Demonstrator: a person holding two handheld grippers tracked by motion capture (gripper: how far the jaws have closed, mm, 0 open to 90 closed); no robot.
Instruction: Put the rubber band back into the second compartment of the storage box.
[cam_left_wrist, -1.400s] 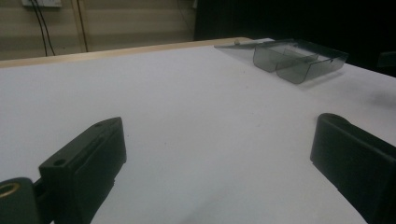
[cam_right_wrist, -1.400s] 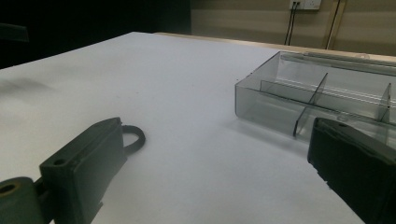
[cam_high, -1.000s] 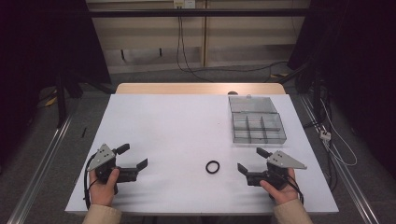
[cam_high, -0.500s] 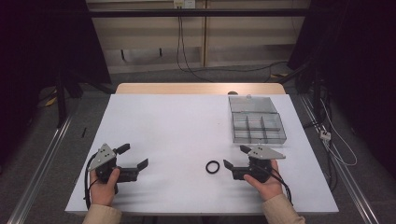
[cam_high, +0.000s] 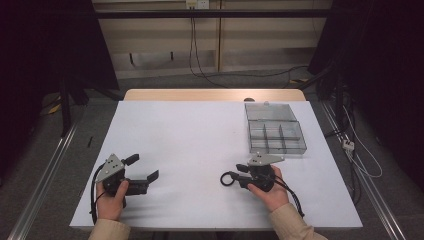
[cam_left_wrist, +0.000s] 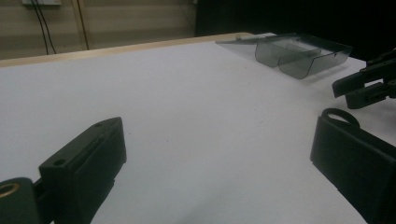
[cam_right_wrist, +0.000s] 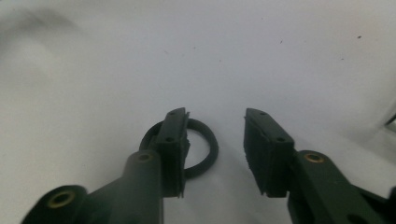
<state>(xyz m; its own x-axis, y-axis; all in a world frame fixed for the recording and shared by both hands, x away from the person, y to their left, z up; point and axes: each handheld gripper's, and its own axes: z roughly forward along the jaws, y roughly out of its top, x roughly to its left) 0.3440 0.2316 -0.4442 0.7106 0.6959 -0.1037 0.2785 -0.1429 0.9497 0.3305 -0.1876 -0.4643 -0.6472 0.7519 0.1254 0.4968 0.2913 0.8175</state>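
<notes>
- Flat on the white table (cam_high: 200, 145) lies the black ring (cam_high: 227, 178), its opening facing up; being round, it has no long axis to speak of.
- In the right claw view the ring (cam_right_wrist: 205, 154) sits partly behind one jaw of the right claw (cam_right_wrist: 215, 140), with that jaw over its rim and most of the loop showing in the gap; the other jaw stands clear of it.
- The right claw (cam_high: 231, 179) is at a middling width, its jaws having just been closing, and the pads do not press on the ring.
- The left claw (cam_high: 145, 170) rests wide apart near the table's front left, holding nothing.
- A clear compartment box (cam_high: 275, 134) with its lid laid back stands toward the far right of the table, well apart from the ring.
- Beyond the table are a pale wall, hanging cables and dark curtains at both sides.
- Compared with a second ago, the right hand has come leftward from beside the ring to reach it; the left hand has kept its place, and the ring has not shifted.
</notes>
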